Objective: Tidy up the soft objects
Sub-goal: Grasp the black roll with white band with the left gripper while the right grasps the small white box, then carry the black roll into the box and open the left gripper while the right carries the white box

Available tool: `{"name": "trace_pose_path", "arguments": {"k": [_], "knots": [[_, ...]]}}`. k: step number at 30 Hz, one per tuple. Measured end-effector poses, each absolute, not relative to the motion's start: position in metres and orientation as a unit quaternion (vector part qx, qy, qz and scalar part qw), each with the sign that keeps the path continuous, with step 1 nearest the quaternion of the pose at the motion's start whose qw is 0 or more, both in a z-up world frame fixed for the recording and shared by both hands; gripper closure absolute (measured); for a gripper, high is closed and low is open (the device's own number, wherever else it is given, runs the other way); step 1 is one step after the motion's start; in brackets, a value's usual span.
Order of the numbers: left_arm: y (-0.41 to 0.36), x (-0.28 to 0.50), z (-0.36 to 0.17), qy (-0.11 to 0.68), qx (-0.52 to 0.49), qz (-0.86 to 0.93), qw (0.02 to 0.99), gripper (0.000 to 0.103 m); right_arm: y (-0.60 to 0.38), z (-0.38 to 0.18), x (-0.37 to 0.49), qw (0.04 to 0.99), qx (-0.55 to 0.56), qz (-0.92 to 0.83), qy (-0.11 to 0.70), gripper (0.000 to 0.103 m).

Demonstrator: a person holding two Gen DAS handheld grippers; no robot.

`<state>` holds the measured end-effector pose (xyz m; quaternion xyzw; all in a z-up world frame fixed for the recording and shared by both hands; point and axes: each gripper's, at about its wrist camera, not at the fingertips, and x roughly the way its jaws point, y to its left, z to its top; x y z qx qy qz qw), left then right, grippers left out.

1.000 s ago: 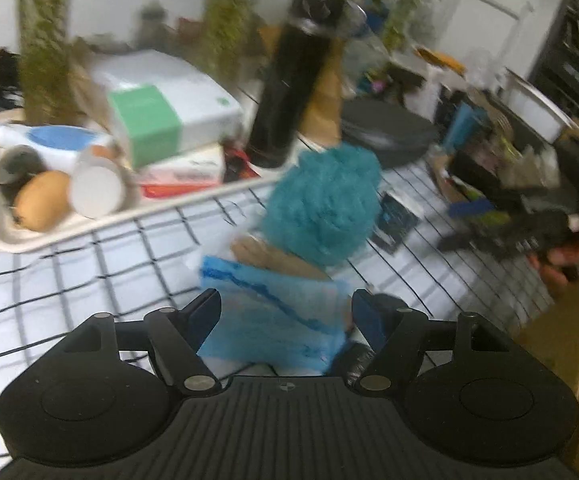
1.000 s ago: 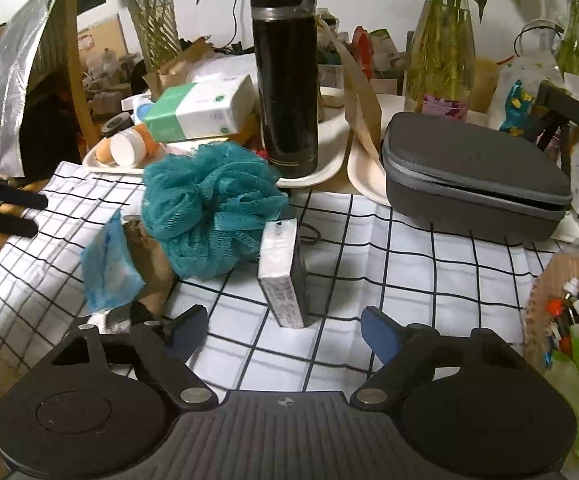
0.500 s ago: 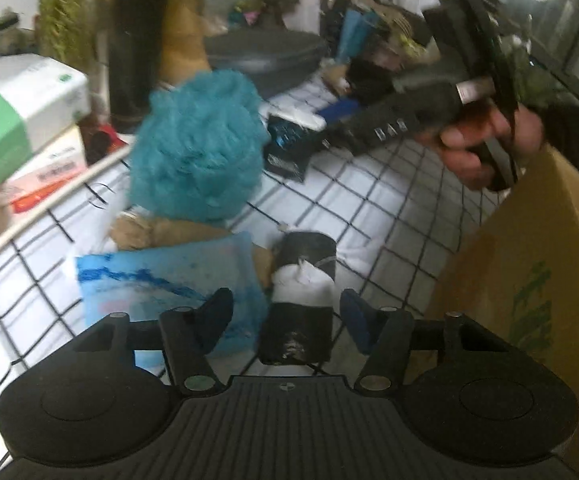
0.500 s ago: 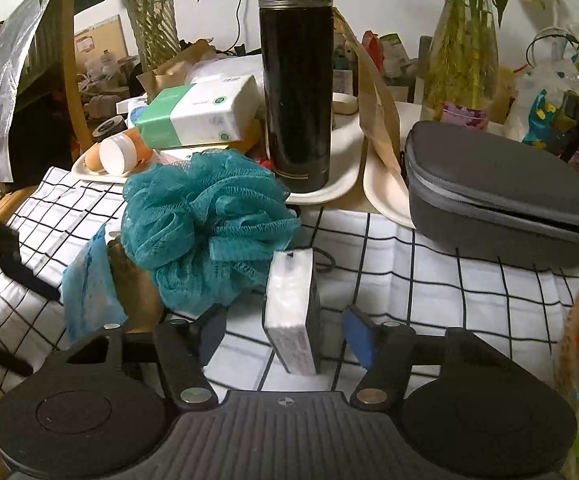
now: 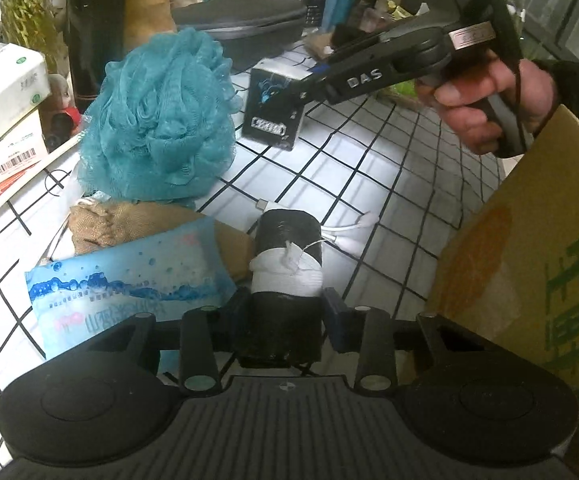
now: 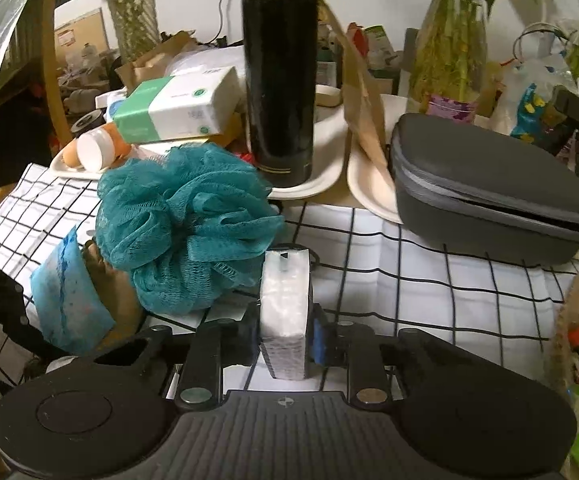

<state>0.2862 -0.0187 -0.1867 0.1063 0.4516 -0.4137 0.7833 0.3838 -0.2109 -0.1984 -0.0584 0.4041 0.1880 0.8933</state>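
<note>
Two hand-held grippers work over a white cloth with a black grid (image 5: 329, 184). The left gripper (image 5: 287, 312) has its jaws closing around a black roll with a white band (image 5: 287, 264), which lies on the cloth between the fingers; the pads sit against its sides. Just left of the roll lies a blue tissue packet (image 5: 129, 288), resting on a brown burlap pouch (image 5: 109, 224), and behind them sits a teal mesh bath pouf (image 5: 157, 120). A cardboard box (image 5: 529, 280) rises at the right edge.

The right gripper (image 6: 285, 332), held in a hand (image 5: 485, 100), has its jaws closing on a small white pack with dark sides (image 6: 285, 304), standing on edge just beside the pouf; the blue pads press its faces. Beyond stand a black flask (image 6: 279, 80) on a white tray (image 6: 325, 176) and a grey zip case (image 6: 489, 188).
</note>
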Motion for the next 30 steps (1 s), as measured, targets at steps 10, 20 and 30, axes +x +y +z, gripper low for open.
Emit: {"name": "trace_pose_path", "arguments": {"k": [10, 20, 30], "knots": [[-0.008, 0.290, -0.175, 0.460, 0.077, -0.403, 0.787, 0.067, -0.233, -0.172, 0.365, 0.900, -0.042, 0.189, 0.391, 0.076], [0.026, 0.286, -0.143, 0.438, 0.035, -0.359, 0.823, 0.067, -0.238, -0.134, 0.338, 0.911, -0.054, 0.198, 0.357, 0.077], [0.034, 0.257, -0.095, 0.395, 0.054, -0.298, 0.867, 0.067, -0.243, -0.114, 0.301, 0.917, -0.059, 0.193, 0.345, 0.077]]}}
